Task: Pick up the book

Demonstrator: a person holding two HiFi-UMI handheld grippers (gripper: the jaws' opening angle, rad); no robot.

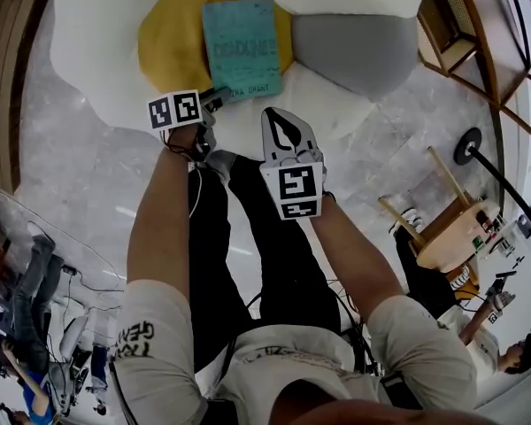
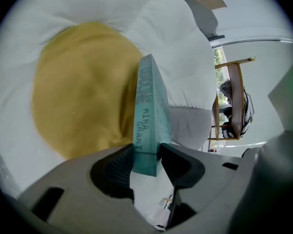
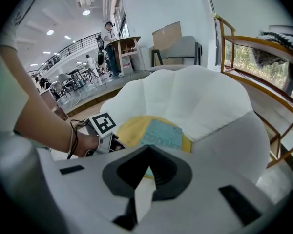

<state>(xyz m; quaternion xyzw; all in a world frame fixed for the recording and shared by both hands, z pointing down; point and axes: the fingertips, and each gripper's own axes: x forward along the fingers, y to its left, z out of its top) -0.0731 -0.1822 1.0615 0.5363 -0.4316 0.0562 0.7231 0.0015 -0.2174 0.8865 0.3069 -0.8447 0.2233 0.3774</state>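
Observation:
A teal book [image 1: 242,42] lies on the yellow centre [image 1: 168,47] of a big white cushion [image 1: 97,42]. My left gripper [image 1: 219,96] is at the book's near left corner. In the left gripper view the book [image 2: 149,111] stands edge-on, and the left gripper [image 2: 146,152] is shut on its near end, a pad pressing each side. My right gripper [image 1: 279,118] hangs shut and empty over the white cushion's near edge, just right of the book. From the right gripper view, the book [image 3: 161,134] shows beyond the closed right gripper [image 3: 147,150].
A grey cushion [image 1: 354,47] lies against the white one at the right. A wooden shelf frame [image 1: 460,34] stands at the far right, with a round wooden stool [image 1: 451,228] and a black lamp base [image 1: 467,144] on the marble floor. People are in the background.

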